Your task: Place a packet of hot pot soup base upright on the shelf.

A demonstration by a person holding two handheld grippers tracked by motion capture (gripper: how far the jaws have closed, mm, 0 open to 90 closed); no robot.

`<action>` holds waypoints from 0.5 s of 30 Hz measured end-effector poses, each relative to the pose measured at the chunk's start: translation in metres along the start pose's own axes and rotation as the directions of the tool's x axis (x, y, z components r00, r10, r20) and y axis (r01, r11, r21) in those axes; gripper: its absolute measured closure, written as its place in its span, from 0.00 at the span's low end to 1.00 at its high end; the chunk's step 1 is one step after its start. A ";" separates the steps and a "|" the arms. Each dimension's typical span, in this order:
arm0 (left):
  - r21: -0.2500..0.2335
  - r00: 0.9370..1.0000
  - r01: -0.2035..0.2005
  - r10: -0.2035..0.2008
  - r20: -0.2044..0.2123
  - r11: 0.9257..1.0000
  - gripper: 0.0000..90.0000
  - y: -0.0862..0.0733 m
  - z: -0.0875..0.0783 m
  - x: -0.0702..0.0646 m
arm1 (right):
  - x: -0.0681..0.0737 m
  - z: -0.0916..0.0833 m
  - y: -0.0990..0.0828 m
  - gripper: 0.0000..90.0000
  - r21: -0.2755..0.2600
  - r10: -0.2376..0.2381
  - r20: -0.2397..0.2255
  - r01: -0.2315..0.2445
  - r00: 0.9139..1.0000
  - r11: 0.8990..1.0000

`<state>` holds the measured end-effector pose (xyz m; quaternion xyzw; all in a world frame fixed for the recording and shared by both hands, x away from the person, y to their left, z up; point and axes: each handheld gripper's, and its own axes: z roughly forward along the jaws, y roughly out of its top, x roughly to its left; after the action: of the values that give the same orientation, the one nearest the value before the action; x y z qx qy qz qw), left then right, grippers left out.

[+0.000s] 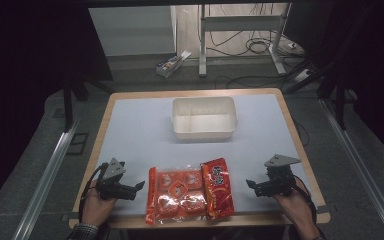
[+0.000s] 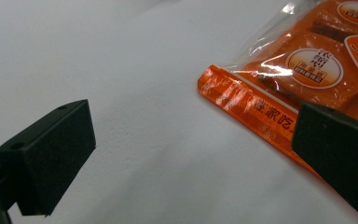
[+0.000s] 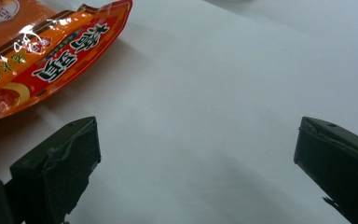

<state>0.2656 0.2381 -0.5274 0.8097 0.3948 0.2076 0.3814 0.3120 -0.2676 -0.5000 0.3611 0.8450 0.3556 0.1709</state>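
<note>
On a white table point(image 1: 130, 125), at the near left, the left gripper point(image 1: 139, 186) rests low in a hand point(image 1: 97, 209), jaws wide apart and empty, aimed at the orange snack pack point(image 1: 176, 196) just beside it, probably ready to nip its sealed edge. Overlapping that pack's right side lies a red packet point(image 1: 217, 187). Farther back stands an empty white tub point(image 1: 204, 118), perhaps the destination. At the right, the right gripper point(image 1: 250, 184) gapes empty too, near the red packet.

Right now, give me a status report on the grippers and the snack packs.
Left gripper open, right gripper open, both empty. Orange pack and red pack flat between them. White bin beyond, path clear.
</note>
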 end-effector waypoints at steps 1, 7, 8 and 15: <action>0.007 1.000 0.013 -0.013 -0.001 1.000 0.00 -0.001 0.001 0.001 | 0.000 0.000 0.000 0.00 0.001 0.000 -0.003 0.000 1.000 1.000; 0.028 0.999 0.037 -0.037 0.013 0.999 0.00 0.000 0.002 0.001 | 0.002 0.003 0.001 0.00 0.005 -0.014 -0.011 0.014 1.000 1.000; 0.027 0.999 0.036 -0.037 0.010 0.999 0.00 0.000 0.002 0.001 | 0.002 0.004 0.000 0.01 0.010 -0.017 -0.012 0.017 1.000 1.000; 0.038 0.999 0.033 -0.034 0.003 0.999 0.02 0.002 0.003 0.000 | 0.001 0.005 -0.001 0.01 0.010 -0.004 -0.023 0.004 1.000 1.000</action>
<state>0.2683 0.2356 -0.5275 0.8104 0.4115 0.1924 0.3701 0.3137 -0.2652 -0.5036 0.3562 0.8494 0.3550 0.1598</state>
